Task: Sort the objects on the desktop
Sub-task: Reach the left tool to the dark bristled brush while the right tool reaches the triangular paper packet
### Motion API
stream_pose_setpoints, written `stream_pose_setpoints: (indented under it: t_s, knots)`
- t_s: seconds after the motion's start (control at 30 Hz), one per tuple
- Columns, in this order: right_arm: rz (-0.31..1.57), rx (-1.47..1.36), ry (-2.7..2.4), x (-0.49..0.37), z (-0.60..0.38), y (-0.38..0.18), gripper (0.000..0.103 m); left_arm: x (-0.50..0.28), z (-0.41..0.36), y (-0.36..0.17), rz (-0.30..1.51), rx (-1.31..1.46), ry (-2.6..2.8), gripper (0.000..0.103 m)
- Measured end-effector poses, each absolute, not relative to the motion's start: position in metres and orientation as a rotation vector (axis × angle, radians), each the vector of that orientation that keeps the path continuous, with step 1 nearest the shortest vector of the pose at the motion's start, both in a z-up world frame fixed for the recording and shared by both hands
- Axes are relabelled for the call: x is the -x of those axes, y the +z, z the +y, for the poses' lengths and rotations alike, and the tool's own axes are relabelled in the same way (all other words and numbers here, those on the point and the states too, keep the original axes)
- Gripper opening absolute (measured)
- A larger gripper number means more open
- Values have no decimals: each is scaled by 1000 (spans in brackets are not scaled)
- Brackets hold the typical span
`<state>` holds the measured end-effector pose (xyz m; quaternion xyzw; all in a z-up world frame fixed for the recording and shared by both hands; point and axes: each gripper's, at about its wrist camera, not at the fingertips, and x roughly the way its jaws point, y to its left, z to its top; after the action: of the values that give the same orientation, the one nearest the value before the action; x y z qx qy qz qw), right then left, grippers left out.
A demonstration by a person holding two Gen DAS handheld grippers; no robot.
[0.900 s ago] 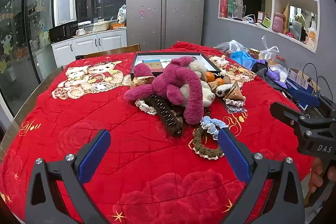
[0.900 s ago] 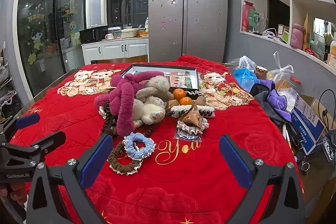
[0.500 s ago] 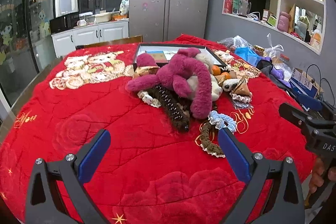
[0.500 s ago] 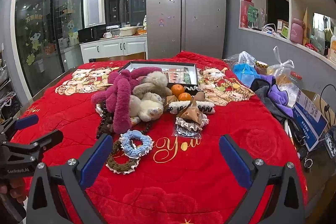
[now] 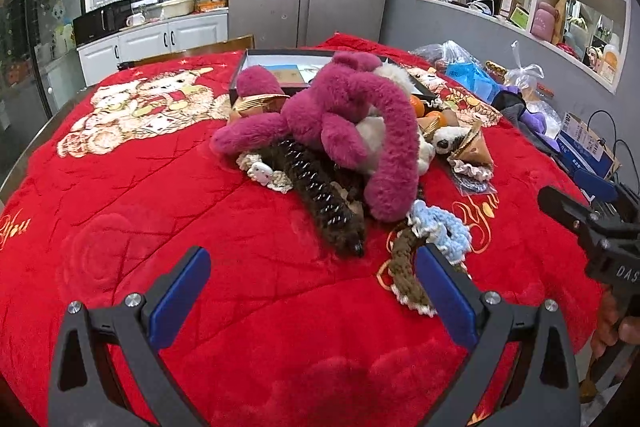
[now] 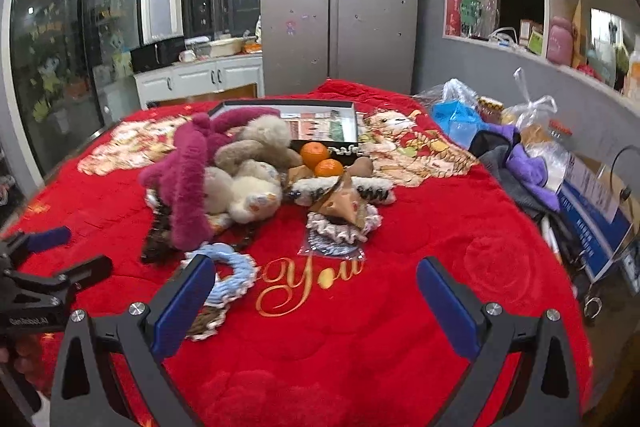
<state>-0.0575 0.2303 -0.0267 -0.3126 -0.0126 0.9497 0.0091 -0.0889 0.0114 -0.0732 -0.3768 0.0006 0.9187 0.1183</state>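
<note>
A pile of objects lies mid-table on a red blanket (image 5: 160,211): a magenta plush toy (image 5: 348,115) (image 6: 188,179), a cream plush (image 6: 248,183), a dark brown claw clip (image 5: 320,199), a blue scrunchie (image 5: 440,231) (image 6: 232,275) on a brown scrunchie (image 5: 404,275), two oranges (image 6: 320,159) and a brown bow clip (image 6: 344,207). My left gripper (image 5: 312,291) is open and empty just short of the pile. My right gripper (image 6: 316,299) is open and empty, its left finger over the blue scrunchie.
A shallow black tray (image 5: 280,67) (image 6: 320,123) sits behind the pile. Bags, cloths and a blue box (image 6: 592,211) crowd the table's right edge. A fridge (image 6: 336,7) and shelves stand behind. The other gripper shows at each view's side.
Both grippers have moved forward toward the pile, which now looks larger and nearer. Both stay open and empty.
</note>
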Motion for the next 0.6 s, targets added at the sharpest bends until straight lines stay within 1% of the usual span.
stream_pose_setpoints:
  t_s: [0.07,0.17,0.4,0.6]
  knots:
    - [-66,983,2955,66,229,-29,103,99,13,-76,-3,1120,2679,103]
    - [-38,1000,2951,79,233,-31,103,116,15,-83,4,1167,2674,103]
    - [7,1047,2921,106,241,-39,103,147,12,-104,-53,1281,2633,103]
    - [24,1093,2900,130,244,-51,103,161,21,-112,-49,1314,2590,103]
